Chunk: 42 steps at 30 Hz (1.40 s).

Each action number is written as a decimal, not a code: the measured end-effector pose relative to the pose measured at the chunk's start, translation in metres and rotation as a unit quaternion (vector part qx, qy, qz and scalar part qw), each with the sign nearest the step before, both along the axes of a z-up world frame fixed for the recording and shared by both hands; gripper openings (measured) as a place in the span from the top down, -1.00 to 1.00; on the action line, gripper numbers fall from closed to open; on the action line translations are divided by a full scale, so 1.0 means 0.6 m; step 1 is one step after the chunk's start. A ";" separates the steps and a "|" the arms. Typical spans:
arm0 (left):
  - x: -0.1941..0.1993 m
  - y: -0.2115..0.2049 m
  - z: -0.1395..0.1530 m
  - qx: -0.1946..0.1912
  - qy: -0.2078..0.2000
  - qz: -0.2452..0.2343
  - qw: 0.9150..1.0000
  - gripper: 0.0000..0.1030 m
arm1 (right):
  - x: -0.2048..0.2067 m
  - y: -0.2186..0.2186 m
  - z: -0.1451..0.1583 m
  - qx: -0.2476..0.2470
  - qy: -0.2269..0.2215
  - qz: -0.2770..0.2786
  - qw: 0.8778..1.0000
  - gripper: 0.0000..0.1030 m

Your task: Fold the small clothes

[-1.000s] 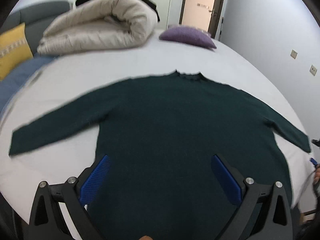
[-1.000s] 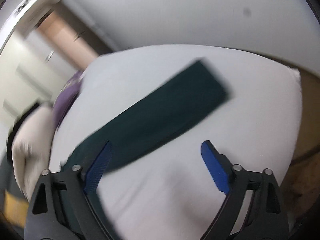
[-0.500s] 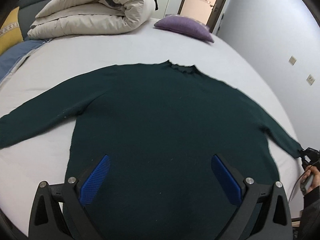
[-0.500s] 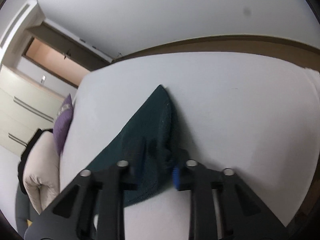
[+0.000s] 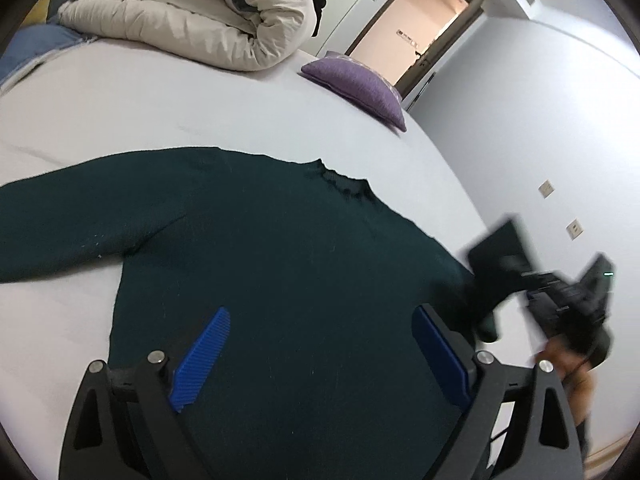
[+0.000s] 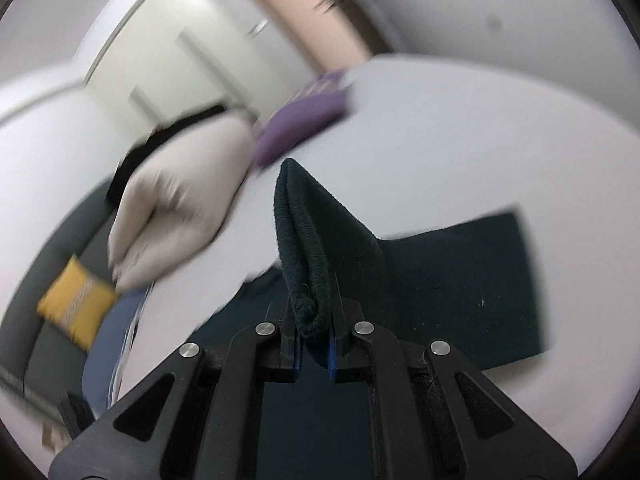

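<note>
The right gripper (image 6: pixel 314 344) has its jaws clamped on the sweater's (image 5: pixel 280 260) sleeve (image 6: pixel 316 248), lifted at 3 o'clock. The left gripper (image 5: pixel 320 356) hovers over the hem, jaws apart.

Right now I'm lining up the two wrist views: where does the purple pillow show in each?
Left wrist: purple pillow upper centre-right, at the bed's far edge by the doorway.
Right wrist: purple pillow upper centre, blurred, above the pinched sleeve.
Shared landmark: rolled cream duvet, left of it in both.
</note>
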<state>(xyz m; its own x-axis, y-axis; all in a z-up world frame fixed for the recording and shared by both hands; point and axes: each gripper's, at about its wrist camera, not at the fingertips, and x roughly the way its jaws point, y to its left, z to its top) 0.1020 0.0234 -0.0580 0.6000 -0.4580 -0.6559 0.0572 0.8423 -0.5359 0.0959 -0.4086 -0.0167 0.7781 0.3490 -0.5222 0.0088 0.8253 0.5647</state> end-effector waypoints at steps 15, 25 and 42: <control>0.122 -0.105 -0.093 -0.074 0.086 -0.058 0.992 -0.63 | -0.072 0.173 -0.164 0.001 0.034 0.086 0.996 -0.65; 0.177 -0.210 -0.125 0.010 0.124 -0.090 0.988 0.80 | -0.163 -0.099 -0.205 0.202 0.062 -0.067 0.975 -0.62; 0.189 -0.069 -0.029 -0.002 0.016 -0.024 1.000 0.84 | -0.087 -0.138 -0.226 0.317 0.081 -0.077 0.942 -0.62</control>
<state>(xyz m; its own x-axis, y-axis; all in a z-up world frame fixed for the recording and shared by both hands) 0.2156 -0.0180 -0.0752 0.5566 -0.4885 -0.6720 0.0805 0.8368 -0.5416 0.0438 -0.4914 -0.1525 0.7729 0.5196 -0.3643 0.2305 0.3050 0.9240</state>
